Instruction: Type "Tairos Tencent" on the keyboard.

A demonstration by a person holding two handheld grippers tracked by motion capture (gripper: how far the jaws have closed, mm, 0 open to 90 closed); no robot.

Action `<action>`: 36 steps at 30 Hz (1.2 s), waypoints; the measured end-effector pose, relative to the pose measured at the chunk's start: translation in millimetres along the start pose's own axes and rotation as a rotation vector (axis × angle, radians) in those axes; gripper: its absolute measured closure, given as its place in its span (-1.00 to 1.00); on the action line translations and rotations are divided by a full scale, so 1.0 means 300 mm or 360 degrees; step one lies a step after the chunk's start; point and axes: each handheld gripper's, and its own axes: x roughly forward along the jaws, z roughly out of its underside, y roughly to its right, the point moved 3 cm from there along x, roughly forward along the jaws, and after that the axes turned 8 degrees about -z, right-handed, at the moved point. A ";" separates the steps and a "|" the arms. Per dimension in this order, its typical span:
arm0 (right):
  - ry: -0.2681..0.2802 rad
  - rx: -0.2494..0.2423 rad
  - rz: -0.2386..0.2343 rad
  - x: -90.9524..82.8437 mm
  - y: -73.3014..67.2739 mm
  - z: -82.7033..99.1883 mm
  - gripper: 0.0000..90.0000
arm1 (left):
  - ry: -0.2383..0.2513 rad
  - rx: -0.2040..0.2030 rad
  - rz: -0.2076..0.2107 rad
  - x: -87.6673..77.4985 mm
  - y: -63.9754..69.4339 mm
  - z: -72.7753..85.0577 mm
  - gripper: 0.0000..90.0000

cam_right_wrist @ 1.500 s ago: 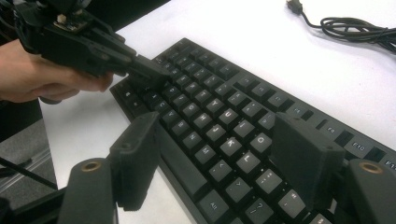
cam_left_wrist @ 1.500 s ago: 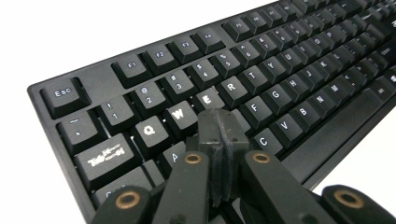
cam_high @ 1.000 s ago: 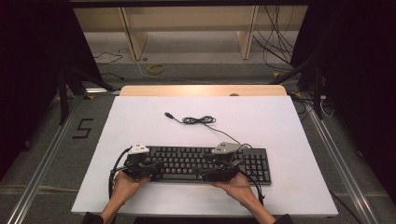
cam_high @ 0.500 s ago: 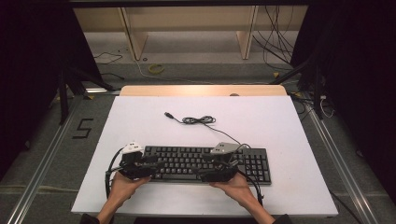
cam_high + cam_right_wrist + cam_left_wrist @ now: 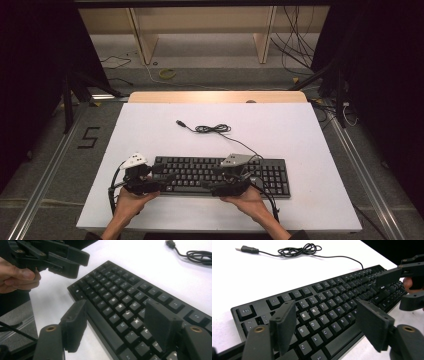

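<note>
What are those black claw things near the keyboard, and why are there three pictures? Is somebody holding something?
Those claws are grippers, hand-held tools with two jaws. A person holds one in each hand. The top picture comes from a camera up high, looking down at a white table. There you see the left gripper and the right gripper, both at the front edge of a black keyboard. The keyboard's cable lies loosely coiled behind it, with its plug unconnected. The other two pictures come from little cameras riding on each gripper, looking along its jaws. The left gripper's jaws have just been opening. Both grippers stand open above the keys, and nothing is held between them.
</note>
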 end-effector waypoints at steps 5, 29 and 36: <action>-0.0016 -0.0011 -0.0020 0.015 -0.011 -0.001 -0.14 | 0.0024 0.0007 0.0003 -0.005 0.007 0.000 -0.35; -0.0129 -0.0058 -0.0057 0.092 -0.041 0.012 0.56 | 0.0030 0.0002 0.0022 -0.030 0.017 0.016 -0.43; -0.0175 -0.0064 -0.0033 0.115 -0.037 0.021 0.79 | 0.0035 -0.0004 0.0020 -0.037 0.014 0.021 -0.43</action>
